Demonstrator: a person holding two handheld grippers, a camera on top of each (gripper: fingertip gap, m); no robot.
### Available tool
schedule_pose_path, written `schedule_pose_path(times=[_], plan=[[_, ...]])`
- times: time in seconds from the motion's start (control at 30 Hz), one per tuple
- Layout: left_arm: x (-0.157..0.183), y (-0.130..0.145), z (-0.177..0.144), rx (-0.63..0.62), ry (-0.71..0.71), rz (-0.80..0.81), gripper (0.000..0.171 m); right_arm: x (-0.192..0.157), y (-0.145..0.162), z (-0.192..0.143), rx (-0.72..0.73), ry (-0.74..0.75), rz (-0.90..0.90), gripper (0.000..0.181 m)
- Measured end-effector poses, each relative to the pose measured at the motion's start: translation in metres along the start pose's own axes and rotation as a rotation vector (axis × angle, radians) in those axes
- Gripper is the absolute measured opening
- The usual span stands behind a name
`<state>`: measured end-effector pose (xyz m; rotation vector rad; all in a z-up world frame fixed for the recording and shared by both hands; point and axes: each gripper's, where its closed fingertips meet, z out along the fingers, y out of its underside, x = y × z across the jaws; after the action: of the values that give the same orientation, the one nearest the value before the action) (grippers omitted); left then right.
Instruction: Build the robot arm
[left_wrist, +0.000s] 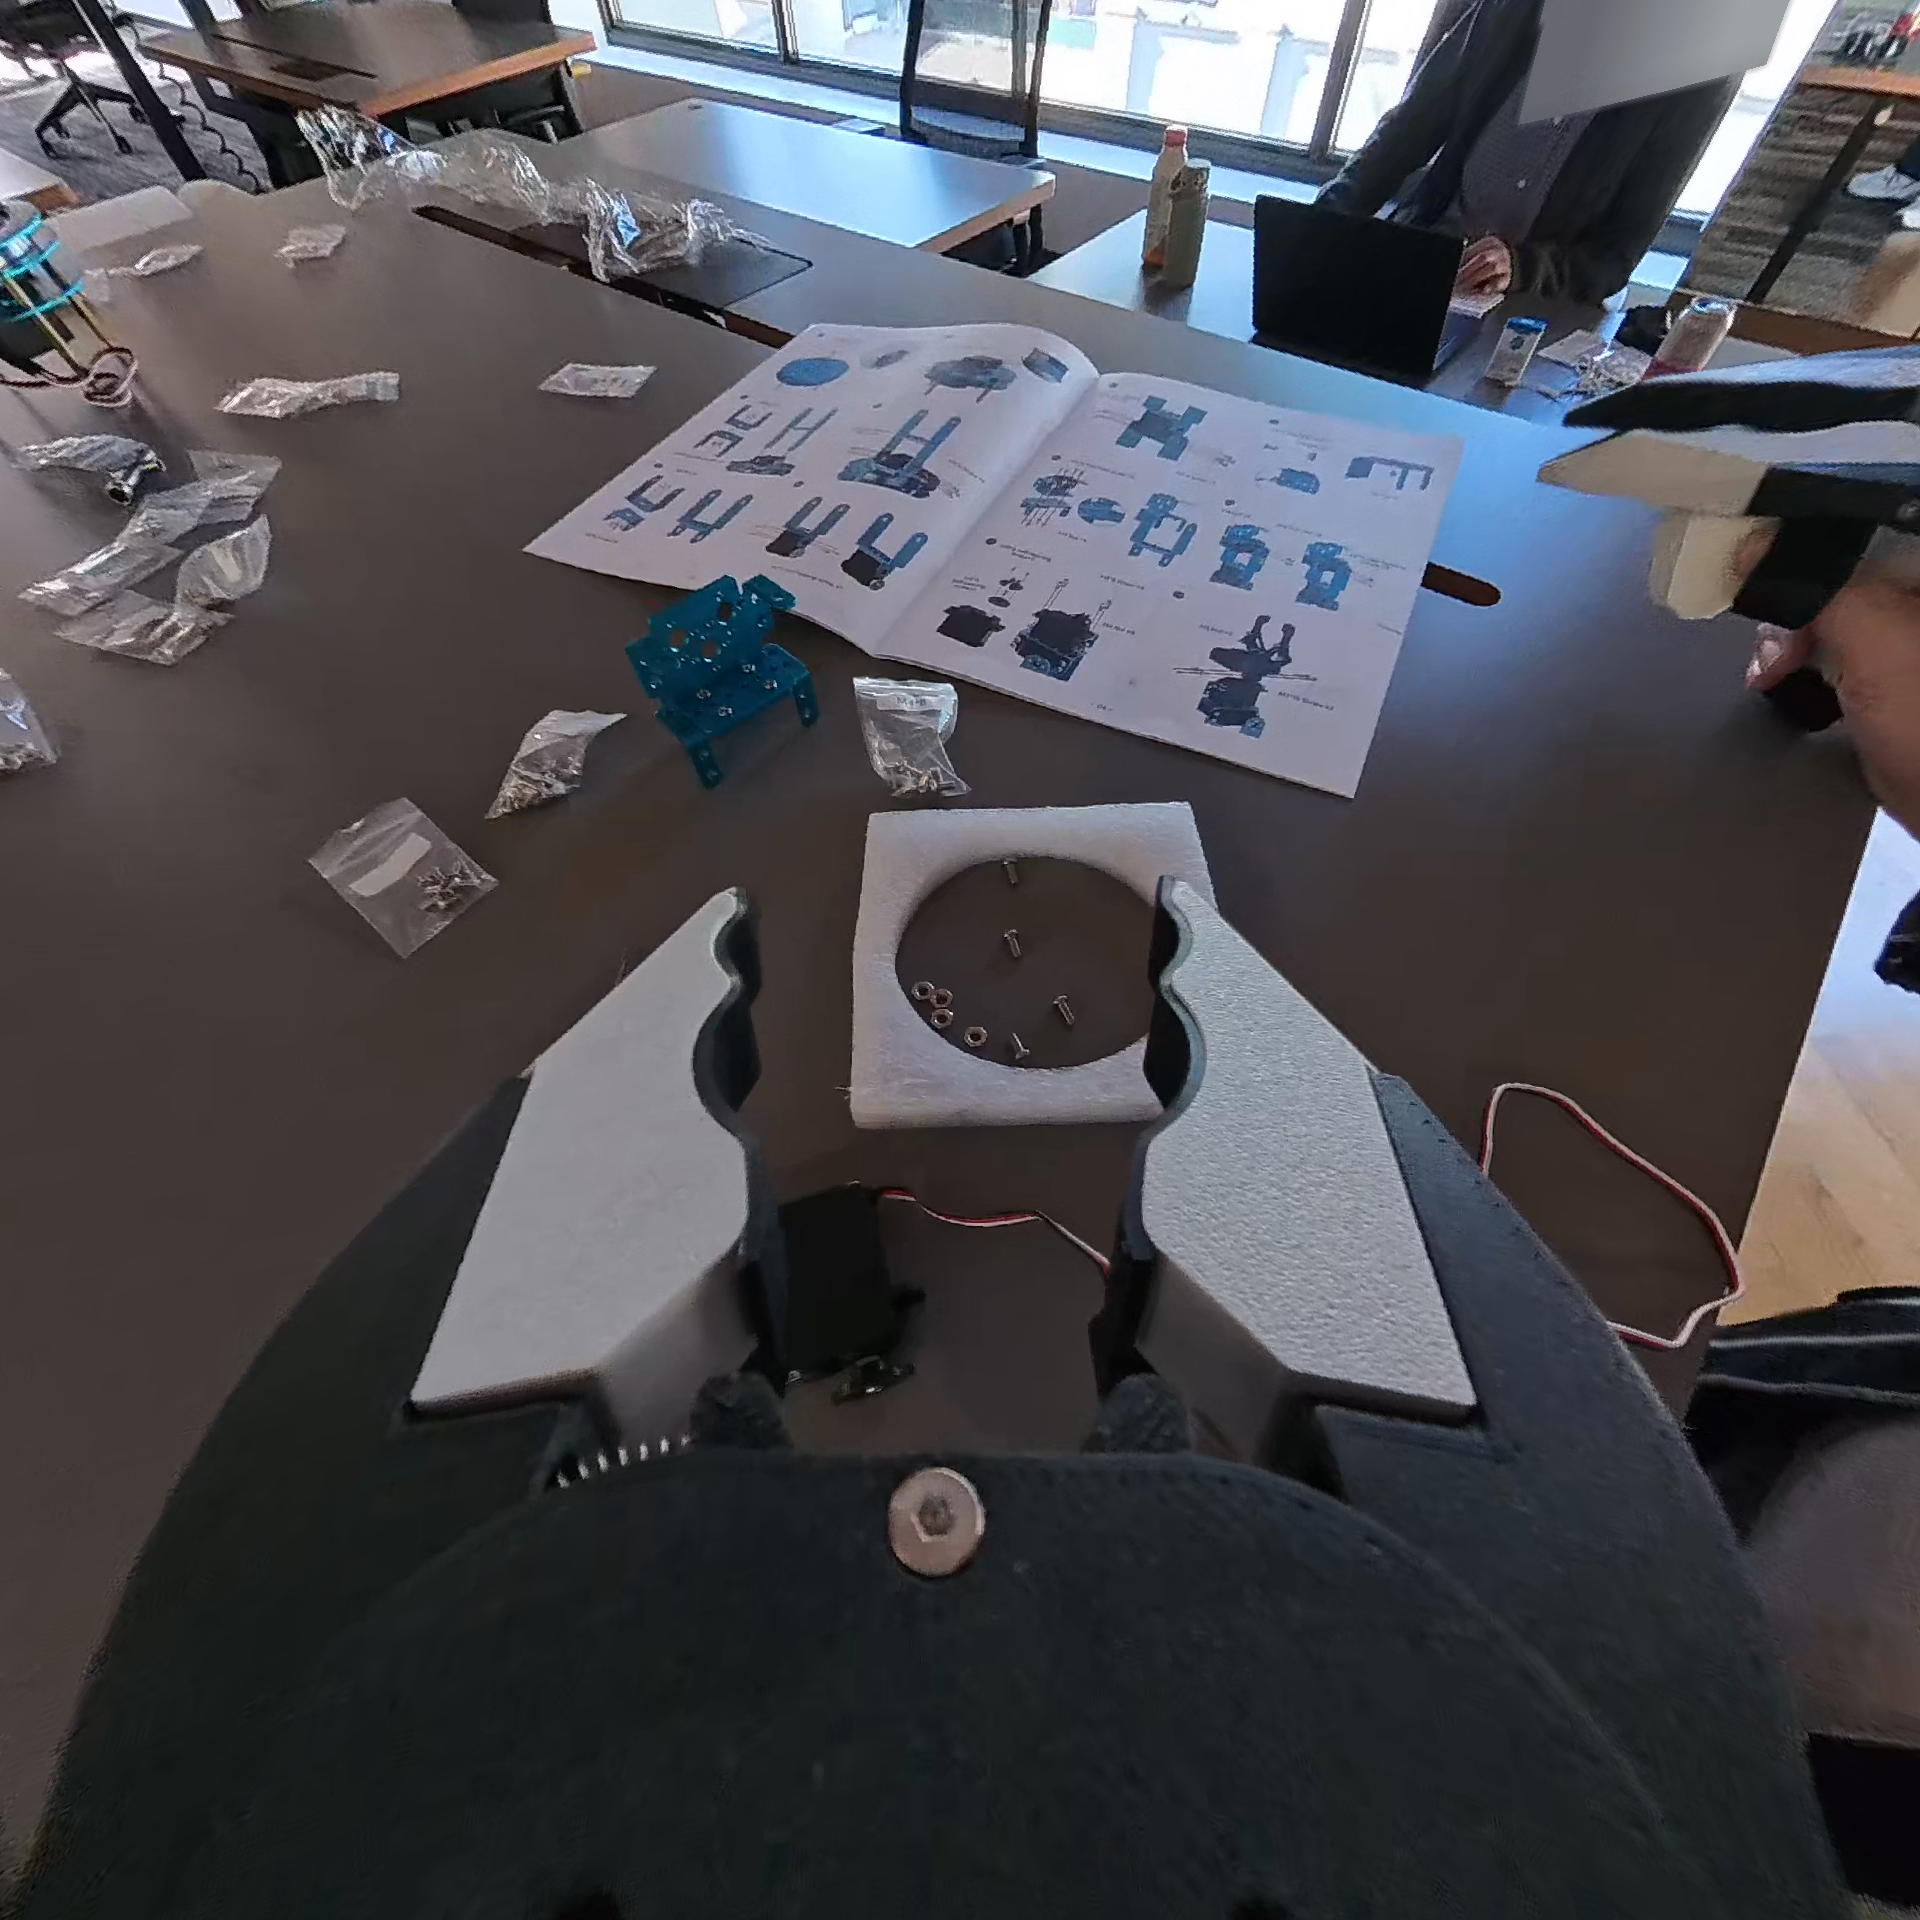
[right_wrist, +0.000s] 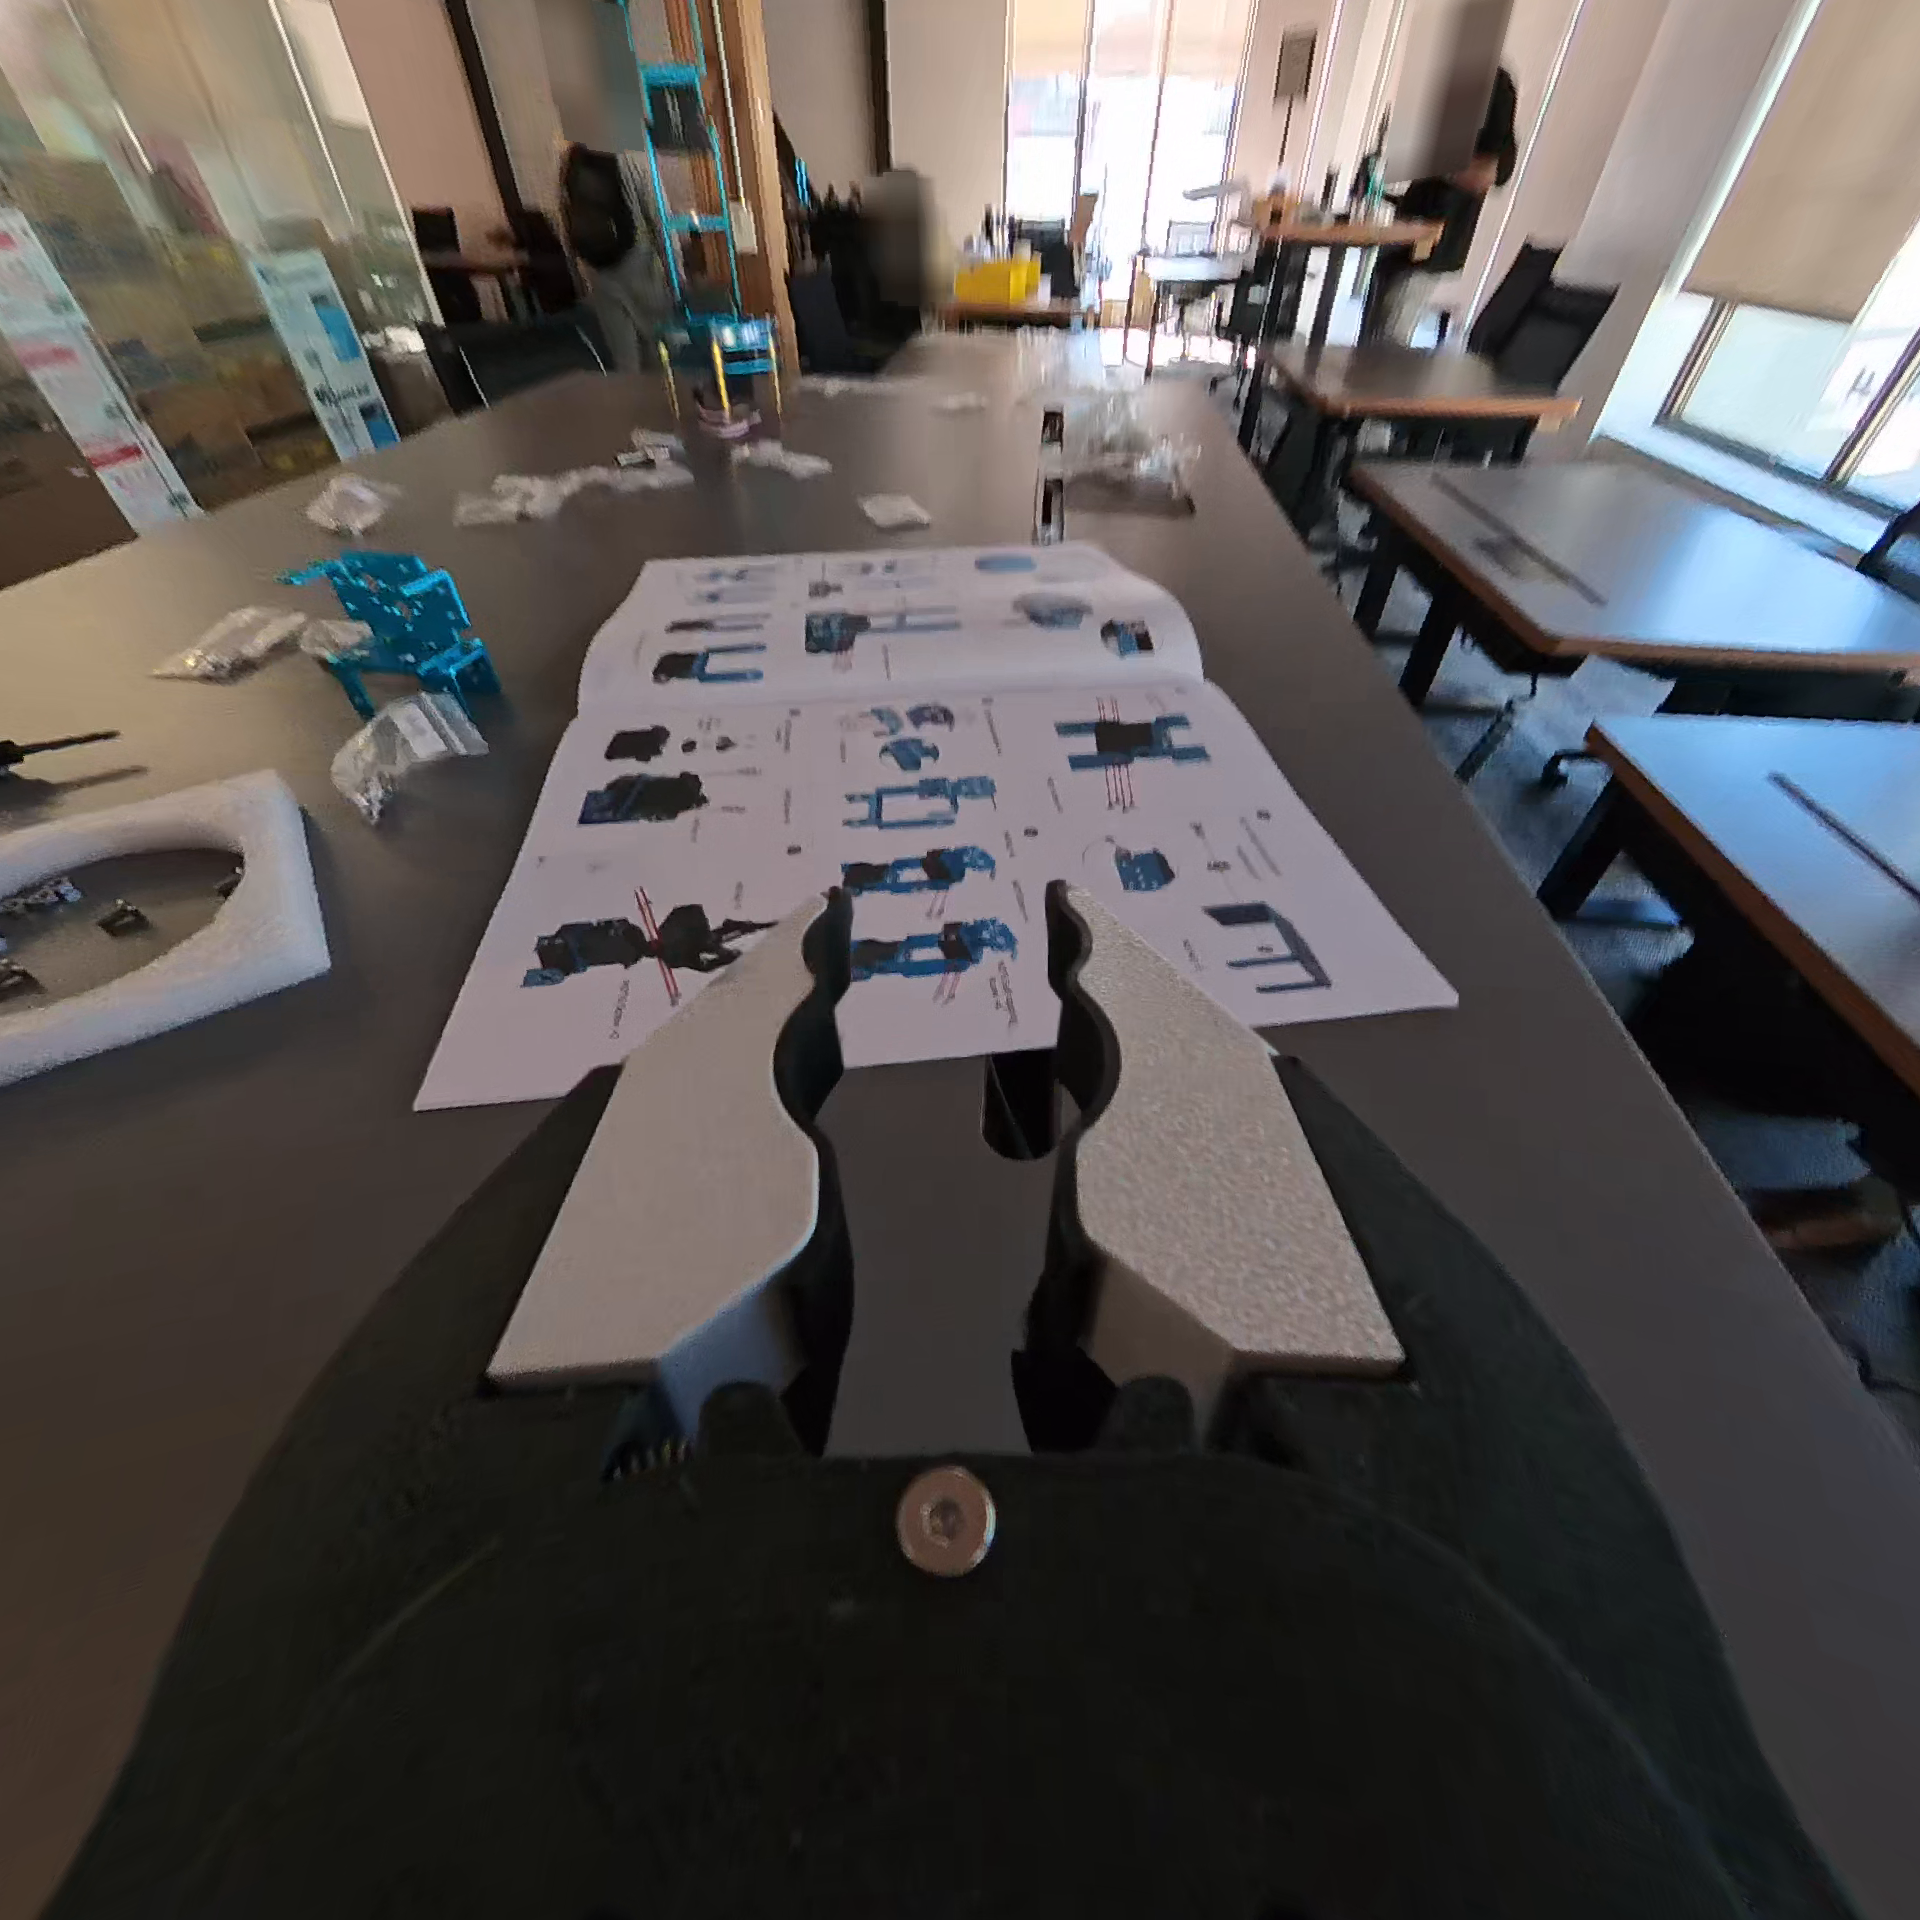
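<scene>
Hovering wide open, left gripper (left_wrist: 956, 914) straddles upright servo (left_wrist: 831, 1288); right gripper (right_wrist: 940, 914) half-open, empty.

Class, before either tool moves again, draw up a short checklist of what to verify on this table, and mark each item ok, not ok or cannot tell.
1. Left tool open: ok.
2. Right tool open, holding nothing: ok.
3. Black servo lies between the left tool's fingers, ungripped: ok.
4. Screws and nuts inside the foam ring: ok.
5. Servo wire clear of the table edge: not ok, it loops over it.
6. Instruction booklet lies open: ok.
</scene>
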<state>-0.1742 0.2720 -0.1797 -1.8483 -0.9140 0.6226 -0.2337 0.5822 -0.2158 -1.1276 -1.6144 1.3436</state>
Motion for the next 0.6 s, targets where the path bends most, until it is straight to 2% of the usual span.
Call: schedule_pose_path(times=[0.13,0.23,0.3,0.43,0.6], plan=[[-0.002,0.006,-0.001,-0.014,0.005,-0.031,0.072,-0.005,-0.011,-0.007,0.091,-0.019,-0.031,0.036],[-0.004,0.016,0.001,-0.054,0.03,-0.043,0.065,-0.002,-0.01,-0.007,0.086,-0.011,-0.012,0.036],[-0.005,0.023,0.003,-0.095,0.056,-0.036,0.053,-0.001,-0.011,-0.007,0.09,-0.011,-0.004,0.032],[-0.015,0.025,0.011,-0.137,0.084,-0.016,0.042,0.003,-0.016,-0.012,0.132,0.014,0.006,0.024],[-0.03,0.022,0.037,-0.159,0.198,-0.049,0.045,0.003,-0.01,-0.006,0.078,0.02,-0.008,0.024]])
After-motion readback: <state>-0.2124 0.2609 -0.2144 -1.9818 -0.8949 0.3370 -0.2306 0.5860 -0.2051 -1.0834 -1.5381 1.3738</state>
